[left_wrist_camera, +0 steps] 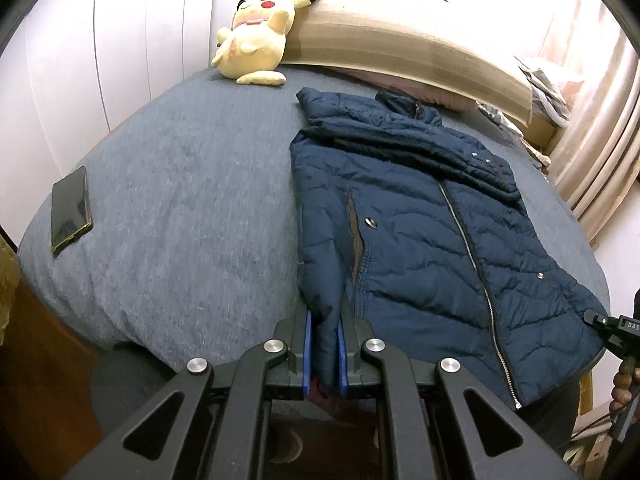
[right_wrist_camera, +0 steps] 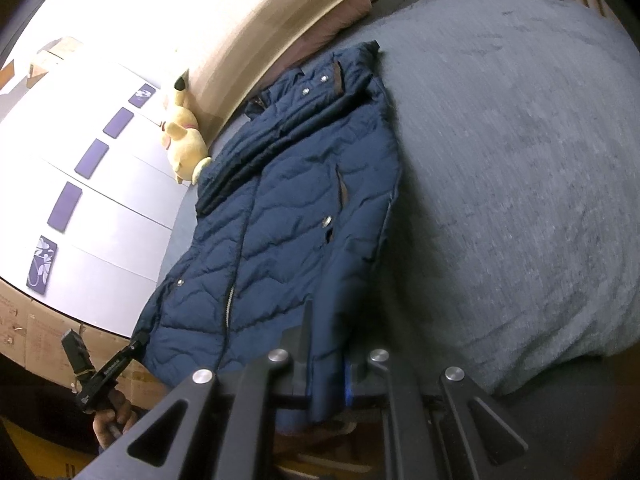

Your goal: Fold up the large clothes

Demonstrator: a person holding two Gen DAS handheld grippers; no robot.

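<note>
Left wrist view: the navy quilted jacket (left_wrist_camera: 420,216) lies flat on the grey bed (left_wrist_camera: 180,184), zip side up, both sleeves folded across the chest, collar toward the headboard (left_wrist_camera: 420,52). Its long axis runs from the hem at the near bed edge straight away from both tools to the collar.

The left hand-held gripper (left_wrist_camera: 325,350) is clenched on the hem corner at the jacket's left edge, fabric pinched between the 2 blue pads. The right hand-held gripper (right_wrist_camera: 326,376) is clenched on the opposite hem corner; in the left wrist view its tip (left_wrist_camera: 600,322) shows at the far right hem. Each gripper is equally near its own corner, so neither arm has the advantage.

Judgement: the hem is gripped at both corners, and the next fold probably carries it along the long axis toward the collar, halving the length. Uneven travel would skew the fold.

Outward: a yellow plush toy (left_wrist_camera: 256,36) sits against the headboard, and a phone (left_wrist_camera: 71,209) lies well apart from the jacket.
</note>
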